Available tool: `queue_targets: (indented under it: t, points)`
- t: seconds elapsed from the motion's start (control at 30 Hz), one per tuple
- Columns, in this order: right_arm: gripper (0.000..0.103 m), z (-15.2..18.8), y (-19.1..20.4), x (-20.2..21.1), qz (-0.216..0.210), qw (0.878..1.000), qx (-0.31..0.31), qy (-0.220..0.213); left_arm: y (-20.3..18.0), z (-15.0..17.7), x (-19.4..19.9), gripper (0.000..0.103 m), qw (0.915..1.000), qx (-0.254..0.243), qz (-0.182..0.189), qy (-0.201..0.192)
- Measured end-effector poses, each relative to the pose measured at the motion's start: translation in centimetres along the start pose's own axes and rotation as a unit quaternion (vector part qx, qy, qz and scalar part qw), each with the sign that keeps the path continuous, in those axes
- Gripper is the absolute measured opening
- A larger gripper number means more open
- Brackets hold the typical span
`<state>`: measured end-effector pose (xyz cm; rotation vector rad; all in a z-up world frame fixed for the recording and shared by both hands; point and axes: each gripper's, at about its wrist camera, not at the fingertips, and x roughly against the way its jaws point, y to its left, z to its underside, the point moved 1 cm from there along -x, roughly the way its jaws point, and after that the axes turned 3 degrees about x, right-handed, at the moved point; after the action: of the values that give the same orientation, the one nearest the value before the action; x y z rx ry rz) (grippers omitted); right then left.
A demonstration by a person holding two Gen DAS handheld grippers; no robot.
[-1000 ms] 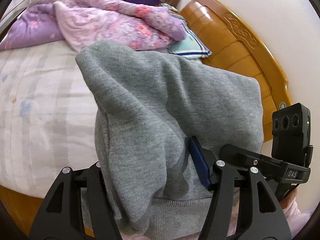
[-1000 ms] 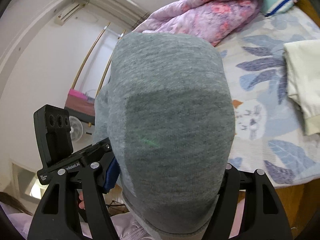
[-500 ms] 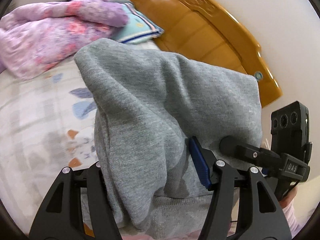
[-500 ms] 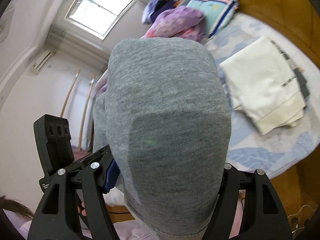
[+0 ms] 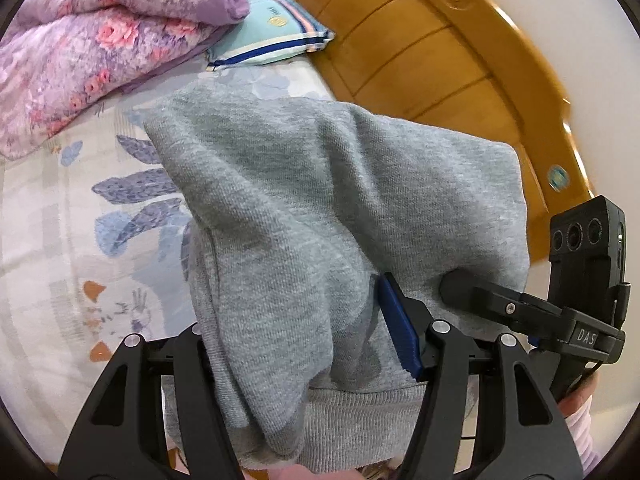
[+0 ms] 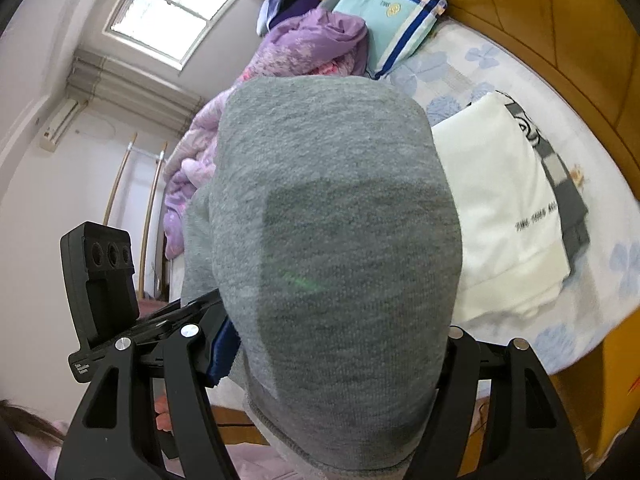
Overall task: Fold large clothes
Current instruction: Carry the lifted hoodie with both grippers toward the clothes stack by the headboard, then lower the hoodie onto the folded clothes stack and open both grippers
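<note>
Item: grey knitted cotton sweatshirt with ribbed hem [image 5: 304,216], large. Held up above the bed, draped over both grippers; ribbed hem hangs nearest the cameras.

Left hand-held gripper [image 5: 304,344]: black, two fingers, one blue pad [image 5: 398,332] showing. The sweatshirt fills the gap between the fingers and spills forward over them; jaws closed onto the fabric as far as its bulk allows.

Right hand-held gripper [image 6: 336,344]: black, blue pad [image 6: 224,344] visible at its left finger. Grey fabric [image 6: 336,208] covers the fingers and most of the view; jaws pressed against the bundled cloth.

Bed, with pale sheet printed in blue leaves and flowers [image 5: 80,208]: lies beneath and beyond the sweatshirt.

Curved orange-brown wooden headboard [image 5: 432,56]: behind the bed.

Purple floral quilt, crumpled [image 5: 92,36]: far end of the bed.

Turquoise striped pillow [image 5: 272,32]: just beside the quilt, against the headboard.

Folded cream garment [image 6: 500,208]: flat on the sheet, resting on a dark grey folded piece [image 6: 568,196].

Window [image 6: 176,4]: high on the white wall.
</note>
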<state>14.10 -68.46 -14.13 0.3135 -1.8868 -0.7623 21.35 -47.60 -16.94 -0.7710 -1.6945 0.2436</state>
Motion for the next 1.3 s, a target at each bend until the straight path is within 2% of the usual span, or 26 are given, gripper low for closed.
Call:
queue_targets:
  t: [0.2, 0.43, 0.6, 0.67, 0.73, 0.8, 0.83, 0.97, 1.0, 1.07, 1.13, 1.17, 1.2, 1.23, 1.3]
  points:
    - [0.066, -5.9, -6.5, -3.5, -0.001, 0.998, 0.011, 0.054, -0.1, -4.0, -6.8, 0.061, 0.9986, 0.049, -0.018, 0.012]
    - [0.066, -9.6, -13.7, -9.8, 0.007, 0.994, 0.009, 0.106, 2.3, -6.9, -16.1, 0.061, 0.9943, 0.078, -0.060, 0.040]
    - [0.066, -11.3, -17.6, -13.1, 0.036, 0.992, 0.028, 0.116, 4.3, -8.1, -21.5, 0.062, 0.9920, 0.086, -0.076, 0.051]
    - [0.067, -11.8, -19.1, -13.8, 0.039, 0.992, 0.025, 0.116, 4.9, -8.4, -23.4, 0.068, 0.9922, 0.082, -0.079, 0.051]
    - [0.074, -11.9, -20.6, -14.6, 0.053, 0.992, 0.019, 0.116, 6.0, -8.3, -25.2, 0.072, 0.9904, 0.092, -0.082, 0.062]
    - [0.085, -11.6, -21.5, -14.9, 0.079, 0.990, 0.018, 0.115, 6.9, -7.9, -25.5, 0.075, 0.9895, 0.101, -0.077, 0.068]
    - [0.087, -11.3, -21.7, -14.7, 0.089, 0.989, 0.019, 0.119, 7.1, -7.6, -25.6, 0.080, 0.9886, 0.099, -0.088, 0.073]
    - [0.088, -10.0, -20.5, -12.8, 0.135, 0.984, 0.022, 0.115, 7.6, -6.6, -24.0, 0.082, 0.9811, 0.071, -0.160, 0.082]
    - [0.088, -9.6, -19.7, -11.6, 0.167, 0.980, 0.029, 0.101, 7.7, -6.5, -23.4, 0.082, 0.9799, 0.067, -0.169, 0.081]
    - [0.088, -9.4, -19.1, -9.9, 0.204, 0.976, 0.028, 0.074, 7.9, -6.4, -21.6, 0.079, 0.9762, 0.061, -0.195, 0.072]
    - [0.088, -9.3, -18.1, -6.9, 0.243, 0.970, 0.024, 0.012, 7.8, -6.6, -20.2, 0.079, 0.9754, 0.060, -0.204, 0.058]
    - [0.087, -9.3, -17.5, -5.5, 0.252, 0.967, 0.028, -0.018, 7.5, -6.9, -19.6, 0.073, 0.9755, 0.057, -0.207, 0.050]
    - [0.075, -9.3, -16.6, -4.1, 0.243, 0.968, 0.039, -0.054, 7.0, -7.2, -18.9, 0.070, 0.9762, 0.051, -0.207, 0.038]
    - [0.066, -9.3, -15.8, -3.4, 0.211, 0.974, 0.053, -0.069, 6.4, -7.5, -18.5, 0.063, 0.9773, 0.047, -0.204, 0.028]
    - [0.025, -9.9, -15.2, -4.4, 0.178, 0.980, 0.070, -0.050, 5.3, -8.5, -18.1, 0.059, 0.9828, 0.046, -0.179, 0.002]
